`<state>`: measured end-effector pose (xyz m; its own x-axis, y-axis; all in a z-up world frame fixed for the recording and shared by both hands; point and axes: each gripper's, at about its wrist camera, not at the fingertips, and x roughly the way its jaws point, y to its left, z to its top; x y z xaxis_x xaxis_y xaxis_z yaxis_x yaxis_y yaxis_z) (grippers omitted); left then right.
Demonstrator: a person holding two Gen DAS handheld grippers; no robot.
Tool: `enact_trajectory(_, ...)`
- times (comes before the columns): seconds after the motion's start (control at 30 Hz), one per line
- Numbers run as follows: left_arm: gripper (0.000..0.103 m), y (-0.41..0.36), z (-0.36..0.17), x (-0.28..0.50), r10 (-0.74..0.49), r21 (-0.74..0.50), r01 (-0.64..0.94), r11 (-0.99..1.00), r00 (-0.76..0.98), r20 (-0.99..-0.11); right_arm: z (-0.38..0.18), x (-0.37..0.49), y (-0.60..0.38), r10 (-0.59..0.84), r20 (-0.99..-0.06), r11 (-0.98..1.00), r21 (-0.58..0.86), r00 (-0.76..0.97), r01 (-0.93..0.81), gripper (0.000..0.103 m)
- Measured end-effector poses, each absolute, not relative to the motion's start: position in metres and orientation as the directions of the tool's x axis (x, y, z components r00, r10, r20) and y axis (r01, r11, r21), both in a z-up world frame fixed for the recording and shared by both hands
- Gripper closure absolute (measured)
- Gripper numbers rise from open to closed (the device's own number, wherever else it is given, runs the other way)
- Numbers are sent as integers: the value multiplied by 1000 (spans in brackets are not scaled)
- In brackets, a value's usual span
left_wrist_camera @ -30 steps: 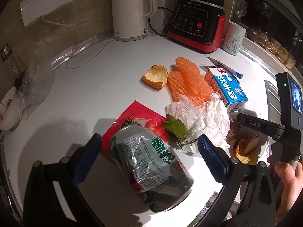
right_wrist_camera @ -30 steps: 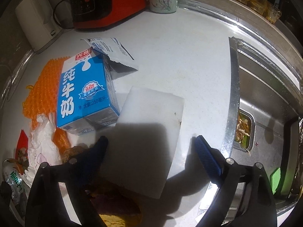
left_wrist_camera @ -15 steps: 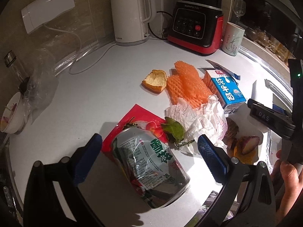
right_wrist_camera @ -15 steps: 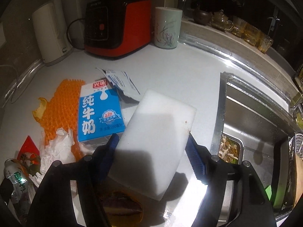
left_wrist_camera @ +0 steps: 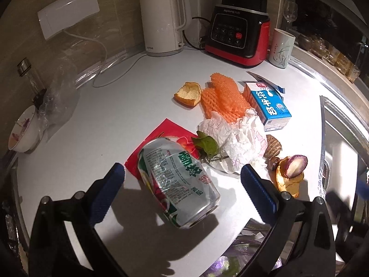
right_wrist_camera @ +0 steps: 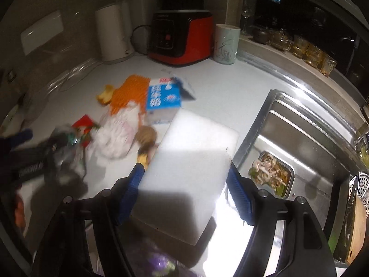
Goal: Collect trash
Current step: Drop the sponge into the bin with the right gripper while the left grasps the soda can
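On the white counter [left_wrist_camera: 120,106] I counted one drink can [left_wrist_camera: 177,182], one milk carton [left_wrist_camera: 268,106], one crumpled white paper [left_wrist_camera: 235,140], one orange foam net [left_wrist_camera: 223,97], one piece of orange peel [left_wrist_camera: 188,93], one red packet [left_wrist_camera: 161,138] and one leafy sprig [left_wrist_camera: 206,146]. At the back stood one white kettle [left_wrist_camera: 161,20], one blender base [left_wrist_camera: 237,32] and one white cup [left_wrist_camera: 281,47]. The blender base read "Joyoung"; the kettle carried small grey lettering that I could not read for certain. The carton bore large white Chinese characters on blue, and the can bore large green Chinese characters on silver. My left gripper [left_wrist_camera: 182,187] stood spread wide, its blue pads [left_wrist_camera: 107,196] on either side of the can and apart from it; the can lay on its side, its far end resting on the red packet, just beside the sprig and the paper. My right gripper [right_wrist_camera: 185,196] was clamped on one white foam block [right_wrist_camera: 191,168], with a blue pad pressed against each long edge. The block was tilted and raised over the counter edge, between the carton [right_wrist_camera: 163,98] and the steel sink [right_wrist_camera: 299,143]. One rectangular strainer [right_wrist_camera: 271,175] of food scraps sat in the sink. The left side of the right wrist view was blurred.
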<state>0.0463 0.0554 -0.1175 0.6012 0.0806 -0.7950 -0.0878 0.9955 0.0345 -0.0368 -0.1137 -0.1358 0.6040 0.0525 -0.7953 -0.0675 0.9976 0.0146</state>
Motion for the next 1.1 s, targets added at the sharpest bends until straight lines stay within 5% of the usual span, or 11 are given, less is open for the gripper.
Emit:
enact_trajectory(0.37, 6, 72, -126, 14, 97, 35, -116, 993, 589, -802, -222, -119, -68, 167, -921, 957, 65, 353, -283, 27)
enact_trajectory(0.5, 6, 81, -128, 9, 99, 29, -128, 991, 584, -806, -213, -115, -65, 155, -906, 950, 27, 395, -311, 15)
enact_trajectory(1.1, 6, 80, -158, 56, 30, -66, -175, 982, 494, -869, -190, -87, -79, 130, -876, 966, 6, 465, -259, 15)
